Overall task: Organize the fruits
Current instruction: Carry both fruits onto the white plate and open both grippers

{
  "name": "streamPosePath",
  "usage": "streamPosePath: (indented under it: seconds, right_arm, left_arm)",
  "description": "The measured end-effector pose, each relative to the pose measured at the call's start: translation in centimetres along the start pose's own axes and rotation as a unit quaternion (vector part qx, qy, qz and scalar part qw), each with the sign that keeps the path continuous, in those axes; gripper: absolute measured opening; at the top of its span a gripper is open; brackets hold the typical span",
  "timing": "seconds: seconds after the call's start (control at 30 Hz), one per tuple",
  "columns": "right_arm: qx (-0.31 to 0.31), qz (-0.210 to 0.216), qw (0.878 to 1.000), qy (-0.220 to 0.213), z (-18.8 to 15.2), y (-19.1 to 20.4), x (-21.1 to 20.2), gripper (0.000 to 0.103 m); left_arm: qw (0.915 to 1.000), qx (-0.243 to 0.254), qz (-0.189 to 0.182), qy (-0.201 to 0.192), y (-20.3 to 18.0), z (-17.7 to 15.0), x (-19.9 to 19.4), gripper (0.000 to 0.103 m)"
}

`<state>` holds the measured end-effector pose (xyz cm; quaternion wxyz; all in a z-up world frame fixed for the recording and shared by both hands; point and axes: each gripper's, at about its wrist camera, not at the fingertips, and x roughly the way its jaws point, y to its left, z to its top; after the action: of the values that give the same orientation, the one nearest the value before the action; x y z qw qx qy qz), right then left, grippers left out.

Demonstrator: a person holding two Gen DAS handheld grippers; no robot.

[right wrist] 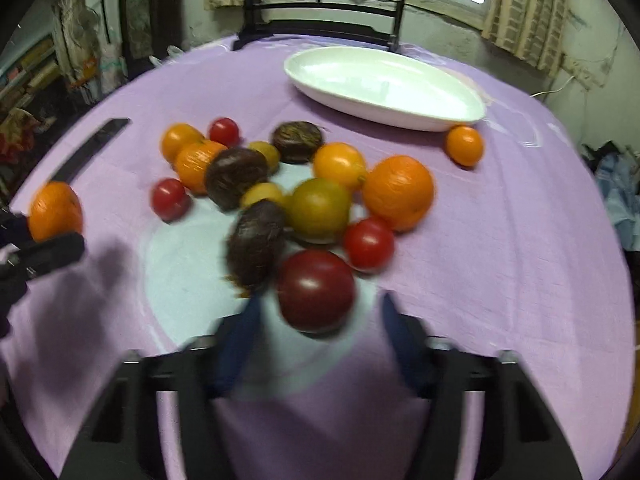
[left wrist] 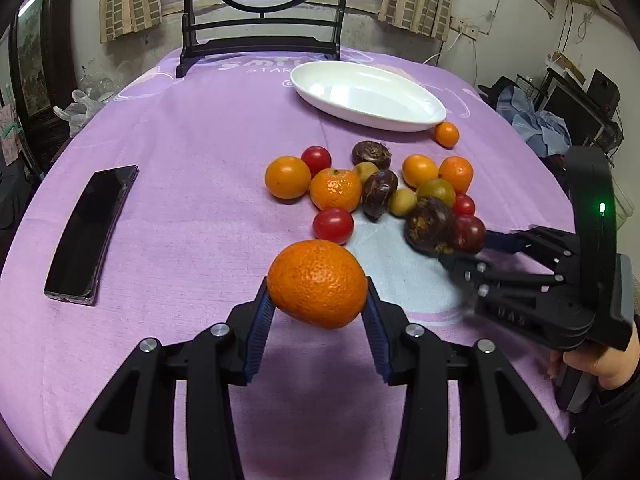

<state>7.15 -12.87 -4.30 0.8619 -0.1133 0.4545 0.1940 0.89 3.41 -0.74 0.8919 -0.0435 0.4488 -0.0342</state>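
My left gripper [left wrist: 318, 294] is shut on an orange mandarin [left wrist: 317, 283], held just above the purple tablecloth [left wrist: 180, 184]; the same mandarin [right wrist: 55, 211] shows at the far left of the right wrist view. A pile of mandarins, red tomatoes, dark passion fruits and small yellow-green fruits [left wrist: 380, 188] lies mid-table. My right gripper [right wrist: 318, 314] is at the pile's near edge, blurred. A dark red tomato [right wrist: 316, 290] sits between its blue pads [right wrist: 240, 332] with a gap on each side. The white oval plate [left wrist: 360, 94] [right wrist: 380, 80] stands empty behind the pile.
A black phone [left wrist: 90, 236] lies on the left of the table. A dark wooden stand with a round persimmon painting [left wrist: 260, 40] stands at the far edge. One small mandarin [left wrist: 446, 134] rests beside the plate. A person's hand [left wrist: 600, 364] holds the right gripper's handle.
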Motion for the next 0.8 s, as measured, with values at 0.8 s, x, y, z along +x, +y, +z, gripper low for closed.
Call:
streamPosePath:
  seconds: [0.8]
  right_arm:
    - [0.041,0.007,0.997,-0.072,11.1,-8.7,-2.1,0.038]
  left_arm:
    - [0.9964,0.078,-0.033,-0.009,-5.4,18.0,5.8,0.042]
